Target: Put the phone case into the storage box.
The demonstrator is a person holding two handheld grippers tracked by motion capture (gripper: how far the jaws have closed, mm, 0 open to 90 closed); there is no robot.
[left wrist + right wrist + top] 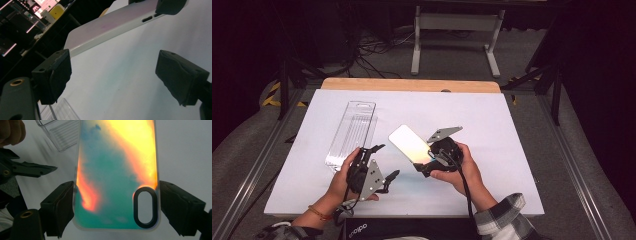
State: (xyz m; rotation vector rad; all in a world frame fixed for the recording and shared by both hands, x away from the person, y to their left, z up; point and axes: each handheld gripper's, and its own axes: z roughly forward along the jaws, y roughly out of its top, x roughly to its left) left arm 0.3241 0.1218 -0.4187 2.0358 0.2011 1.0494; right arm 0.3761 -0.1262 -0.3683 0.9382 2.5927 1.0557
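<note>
White table (492, 125) seen under dark room. Iridescent phone case (117, 170) clamped by its side edges in right gripper (430, 159), raised above table centre. Left gripper (379, 162) held wide open, empty, beside clear plastic package (352, 132).

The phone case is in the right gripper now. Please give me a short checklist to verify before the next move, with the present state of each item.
1. Right gripper grips the phone case at both long edges: ok.
2. Case lifted off the white table sheet: cannot tell.
3. Left gripper open and holding nothing: ok.
4. Clear plastic package lies flat, apart from both grippers: ok.
5. Camera cutout not covered by a pad: ok.
6. Package open to receive the case: cannot tell.
</note>
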